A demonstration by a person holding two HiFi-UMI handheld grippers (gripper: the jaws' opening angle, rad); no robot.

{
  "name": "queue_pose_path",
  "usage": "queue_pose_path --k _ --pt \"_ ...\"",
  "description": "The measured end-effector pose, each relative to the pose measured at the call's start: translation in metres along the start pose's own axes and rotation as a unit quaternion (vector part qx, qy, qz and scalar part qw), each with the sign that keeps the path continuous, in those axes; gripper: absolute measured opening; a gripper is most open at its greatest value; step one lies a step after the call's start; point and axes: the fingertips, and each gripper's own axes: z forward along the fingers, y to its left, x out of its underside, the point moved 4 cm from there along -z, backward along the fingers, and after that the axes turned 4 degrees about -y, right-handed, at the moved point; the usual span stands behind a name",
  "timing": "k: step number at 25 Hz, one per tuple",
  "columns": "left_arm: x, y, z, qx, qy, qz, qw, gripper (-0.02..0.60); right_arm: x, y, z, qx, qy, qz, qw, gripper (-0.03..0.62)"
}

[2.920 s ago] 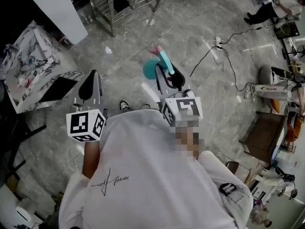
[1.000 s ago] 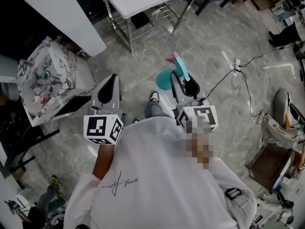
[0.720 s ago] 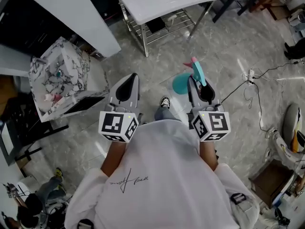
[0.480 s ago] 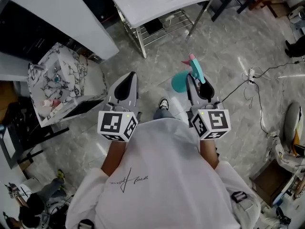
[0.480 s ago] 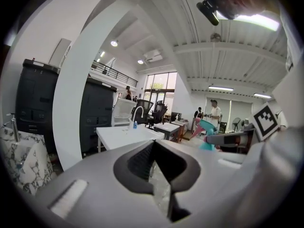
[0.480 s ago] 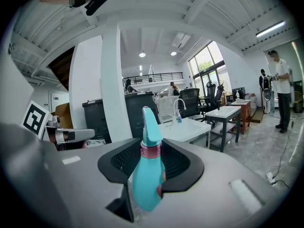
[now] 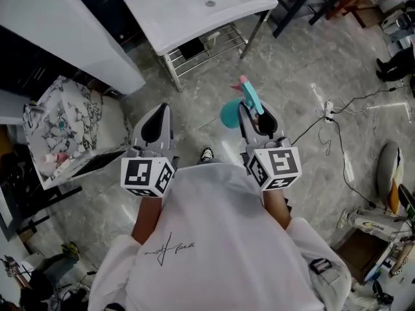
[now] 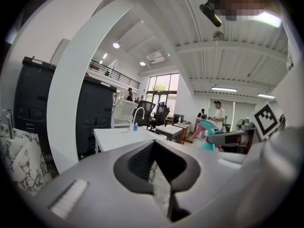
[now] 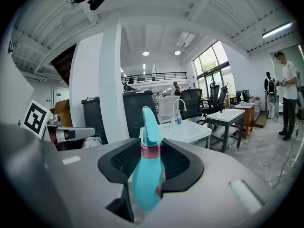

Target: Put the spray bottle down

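Note:
A teal spray bottle (image 7: 228,114) with a pink collar and trigger stands upright between the jaws of my right gripper (image 7: 254,112), which is shut on its body. In the right gripper view the spray bottle (image 9: 146,184) fills the gap of the right gripper (image 9: 149,151), with its nozzle pointing up. My left gripper (image 7: 157,109) is level with the right one, jaws together and holding nothing. From the left gripper (image 8: 153,144) the spray bottle (image 8: 207,127) shows off to the right. Both grippers are carried above the grey marble floor (image 7: 292,63).
A white sink table (image 7: 194,5) on a metal frame stands ahead, also seen as the sink table (image 9: 190,129). A white column (image 7: 65,31) and a marble-patterned box (image 7: 58,128) are at the left. Cables (image 7: 331,109) lie on the floor at the right. A person (image 9: 287,94) stands far right.
The person has walked forward, and the white sink table has come closer. Both grippers have moved along level, the right still shut on the bottle.

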Motion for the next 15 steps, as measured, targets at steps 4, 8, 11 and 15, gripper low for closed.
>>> queue_pose_path --k 4,8,11,15 --pt "-0.002 0.0 0.011 -0.009 -0.007 -0.001 0.9999 0.037 -0.001 -0.013 0.008 -0.002 0.003 -0.006 1.0 0.127" --pt "0.002 -0.003 0.018 -0.01 -0.006 -0.002 0.9999 0.037 0.002 -0.022 0.011 -0.002 0.006 -0.005 1.0 0.127" --pt "0.004 -0.007 0.024 -0.009 -0.002 -0.003 1.0 0.037 0.002 -0.029 0.011 -0.001 0.01 -0.004 1.0 0.127" --pt "0.005 -0.012 0.034 -0.004 0.0 -0.007 1.0 0.037 0.003 -0.039 0.012 0.006 0.013 -0.002 1.0 0.127"
